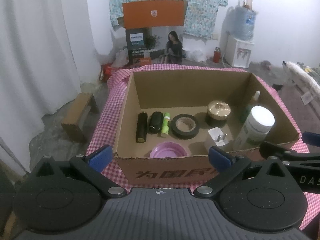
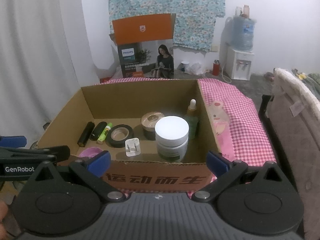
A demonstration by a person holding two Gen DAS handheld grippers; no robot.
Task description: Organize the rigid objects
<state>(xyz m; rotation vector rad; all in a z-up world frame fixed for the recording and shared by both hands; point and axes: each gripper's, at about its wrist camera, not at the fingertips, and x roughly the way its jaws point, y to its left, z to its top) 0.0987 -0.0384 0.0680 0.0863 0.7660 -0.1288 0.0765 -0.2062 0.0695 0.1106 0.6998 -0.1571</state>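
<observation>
Both grippers hang at the near side of an open box (image 1: 276,120), fingers spread wide and holding nothing: the left gripper (image 1: 160,158) in front of the box's left half, the right gripper (image 2: 158,161) in front of its right half.

Inside the box, from the left, lie a black tube (image 1: 141,127), a black cylinder (image 1: 155,122), a green stick (image 1: 165,124) and a tape roll (image 1: 185,126). Behind the tape stands a gold-lidded jar (image 1: 218,111); a white plug (image 1: 217,139) lies nearer, beside a white-capped bottle (image 1: 257,126) at the right wall.

Only the left view shows the purple bowl (image 1: 169,150) in full, against the near wall; in the right view just a sliver shows behind a blue finger. The right view alone shows the dropper bottle (image 2: 192,120) clearly, upright in the right rear corner, and a cartoon print (image 2: 219,118) on the cloth.

The box sits on a pink checked cloth (image 2: 244,124). Beyond it on the floor are a printed carton (image 2: 145,48), a water dispenser (image 2: 241,54) and a red flask (image 2: 215,67), with a floral cloth (image 2: 166,10) on the white wall.
</observation>
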